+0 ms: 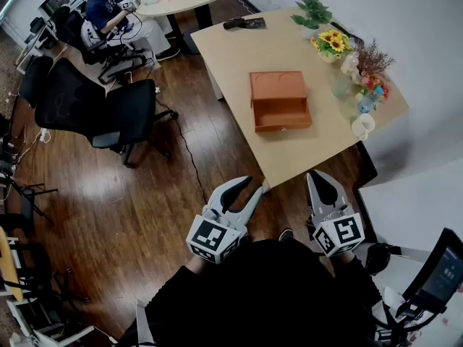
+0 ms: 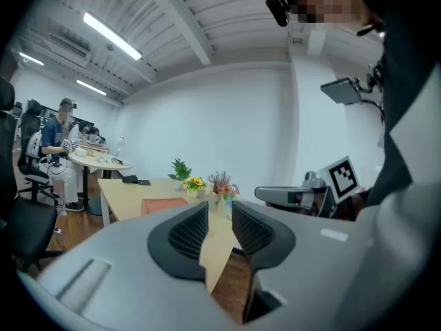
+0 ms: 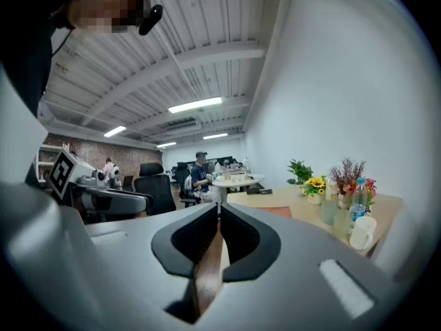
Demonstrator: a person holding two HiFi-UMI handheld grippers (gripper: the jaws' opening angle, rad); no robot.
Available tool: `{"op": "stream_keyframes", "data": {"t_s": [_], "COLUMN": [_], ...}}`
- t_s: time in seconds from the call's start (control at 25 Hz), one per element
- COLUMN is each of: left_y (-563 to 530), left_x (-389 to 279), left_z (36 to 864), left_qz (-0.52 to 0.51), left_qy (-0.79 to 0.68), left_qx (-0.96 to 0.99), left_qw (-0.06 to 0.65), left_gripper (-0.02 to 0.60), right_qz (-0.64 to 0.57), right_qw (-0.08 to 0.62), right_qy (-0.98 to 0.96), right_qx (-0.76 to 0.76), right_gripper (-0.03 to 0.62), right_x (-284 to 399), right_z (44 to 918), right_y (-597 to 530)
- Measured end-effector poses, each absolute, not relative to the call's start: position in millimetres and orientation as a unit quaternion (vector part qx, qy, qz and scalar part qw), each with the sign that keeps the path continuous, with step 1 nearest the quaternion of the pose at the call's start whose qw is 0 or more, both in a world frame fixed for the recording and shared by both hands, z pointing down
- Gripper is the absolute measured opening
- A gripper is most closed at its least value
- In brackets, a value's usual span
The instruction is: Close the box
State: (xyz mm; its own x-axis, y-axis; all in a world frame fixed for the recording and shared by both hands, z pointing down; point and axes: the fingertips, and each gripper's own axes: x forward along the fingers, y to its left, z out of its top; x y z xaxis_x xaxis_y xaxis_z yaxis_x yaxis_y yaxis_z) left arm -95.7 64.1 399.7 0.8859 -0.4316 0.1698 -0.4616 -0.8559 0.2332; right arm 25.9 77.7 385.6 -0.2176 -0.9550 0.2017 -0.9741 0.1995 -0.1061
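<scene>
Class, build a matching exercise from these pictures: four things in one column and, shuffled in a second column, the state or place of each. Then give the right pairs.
Column one
1. orange rectangular box
2. white ceramic mug
3. left gripper
4. right gripper

Column two
A. jaws shut together, nothing between them
B. beside the flower vases, at the edge of the light wooden table
C. lid lying open
D. jaws a little apart, nothing between them

Pairs: 1-C, 2-B, 3-D, 4-A
</scene>
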Motion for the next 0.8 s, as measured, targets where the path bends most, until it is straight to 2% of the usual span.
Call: {"op": "stream_keyframes", "data": {"t_s": [0.2,0.28,0.4,0.52,0.56,0.64,0.72,0.8], "left_y": [3,-33,-86,-123,-131,-146,-157,-163], "left_x": [-101,-98,-85,-60,-52,-40,-28,-15], "left_z": [480,505,538,585,601,631,657,675], "left_qz": [0.157,0.174,0.205,0.283,0.314,0.373,0.417,0.443], "left_qy": [-0.223,-0.244,-0.274,-0.263,-0.256,-0.248,-0.244,-0.242], "left_qx": [0.957,0.949,0.933,0.915,0.906,0.888,0.871,0.859], "left_qw": [0.100,0.102,0.111,0.120,0.119,0.108,0.093,0.090], "left_gripper": [0.089,0.087,0.087,0.092,0.113,0.198,0.213,0.213], "right_qz": [0.140,0.154,0.169,0.194,0.199,0.198,0.192,0.186], "right_qw": [0.134,0.169,0.225,0.272,0.285,0.313,0.342,0.368], "right_qy": [-0.756,-0.745,-0.733,-0.726,-0.725,-0.728,-0.738,-0.754], "right_qx": [0.625,0.627,0.619,0.602,0.595,0.577,0.549,0.511], "right_gripper": [0.034,0.069,0.069,0.069,0.074,0.115,0.155,0.167], "right_x": [51,76,118,160,173,191,202,208], "right_z": [471,498,536,576,589,611,632,650], "right_y": [32,13,-20,-64,-79,-106,-123,-132]}}
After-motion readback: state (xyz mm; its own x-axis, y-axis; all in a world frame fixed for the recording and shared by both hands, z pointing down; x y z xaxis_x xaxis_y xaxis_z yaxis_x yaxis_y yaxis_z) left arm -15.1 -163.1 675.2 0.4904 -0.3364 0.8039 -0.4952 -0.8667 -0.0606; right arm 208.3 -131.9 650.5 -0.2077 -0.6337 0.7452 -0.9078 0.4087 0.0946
